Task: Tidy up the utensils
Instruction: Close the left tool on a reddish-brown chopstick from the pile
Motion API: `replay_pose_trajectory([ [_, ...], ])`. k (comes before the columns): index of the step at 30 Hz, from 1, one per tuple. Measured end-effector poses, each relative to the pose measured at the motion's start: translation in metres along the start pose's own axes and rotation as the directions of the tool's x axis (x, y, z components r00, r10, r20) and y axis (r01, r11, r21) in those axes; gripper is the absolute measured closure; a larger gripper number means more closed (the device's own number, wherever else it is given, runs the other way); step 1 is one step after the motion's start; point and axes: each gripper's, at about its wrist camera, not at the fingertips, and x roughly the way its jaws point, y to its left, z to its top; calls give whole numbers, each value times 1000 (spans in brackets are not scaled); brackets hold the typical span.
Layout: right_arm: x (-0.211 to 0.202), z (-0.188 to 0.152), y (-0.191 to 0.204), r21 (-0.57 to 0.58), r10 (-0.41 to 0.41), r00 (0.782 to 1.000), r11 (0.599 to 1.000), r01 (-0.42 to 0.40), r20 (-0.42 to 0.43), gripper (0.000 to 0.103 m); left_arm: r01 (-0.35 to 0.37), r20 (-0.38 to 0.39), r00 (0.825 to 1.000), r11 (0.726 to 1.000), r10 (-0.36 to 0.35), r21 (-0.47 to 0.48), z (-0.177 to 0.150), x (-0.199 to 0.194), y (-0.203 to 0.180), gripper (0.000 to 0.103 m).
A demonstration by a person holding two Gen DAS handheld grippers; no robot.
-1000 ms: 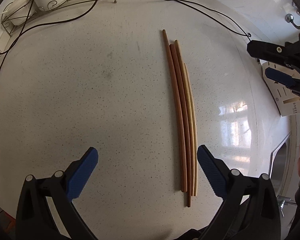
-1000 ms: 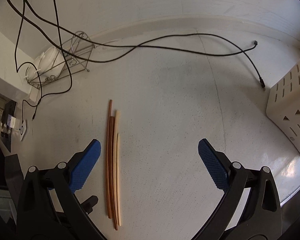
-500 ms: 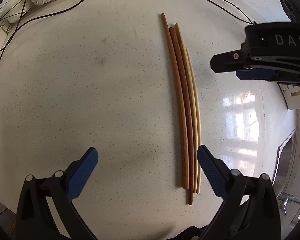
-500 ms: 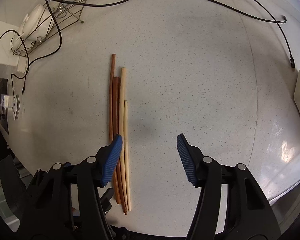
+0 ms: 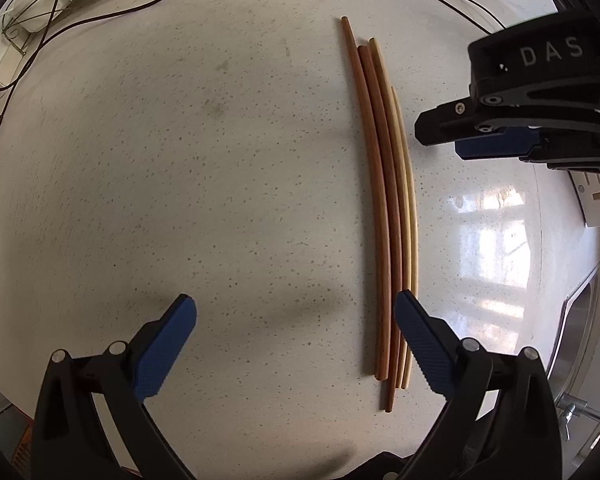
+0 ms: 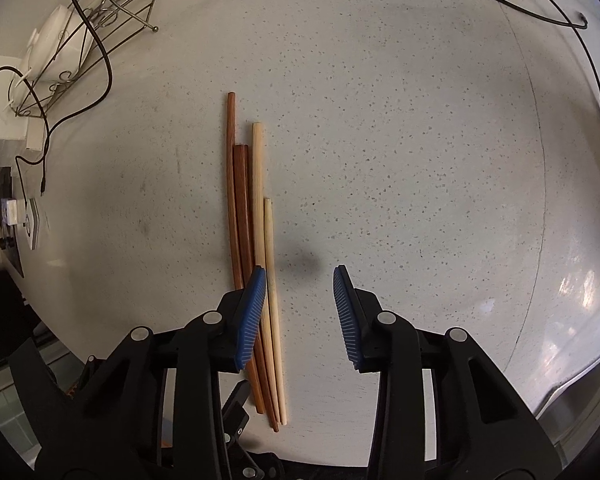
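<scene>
Right tongs (image 6: 300, 300), half-parted and empty, sit off-center beside four chopsticks (image 6: 256, 240) lying touching on the surface (image 6: 420, 160), risking scattering or grabbing several; left tongs (image 5: 296, 332) wide apart, empty.

I'm seeing smooth matt wooden chopsticks (image 5: 384, 216) lying on a speckled, glossy stone-like countertop (image 5: 180, 180); my right gripper (image 6: 300, 308) is showing ribbed blue pads (image 6: 252, 316) on black plastic
</scene>
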Motion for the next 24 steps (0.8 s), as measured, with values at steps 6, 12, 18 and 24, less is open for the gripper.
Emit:
replay_pose_trajectory([
  [6,-1,4,5,-4,-2,1000,1000,2,5,69,-7,-8,1000,1000,7,9,-1,6,-3,6],
  [12,-7,6,0,10,1,1000,1000,-1,12,69,-43,-15,999,999,43,23,1,10,-12,6],
  [18,-8,7,-3,25,4,1000,1000,-4,11,69,-95,-34,995,995,96,37,1,17,-22,5],
  [24,-9,9,-7,39,7,1000,999,-7,6,69,-118,-42,992,992,120,43,0,21,-29,5],
])
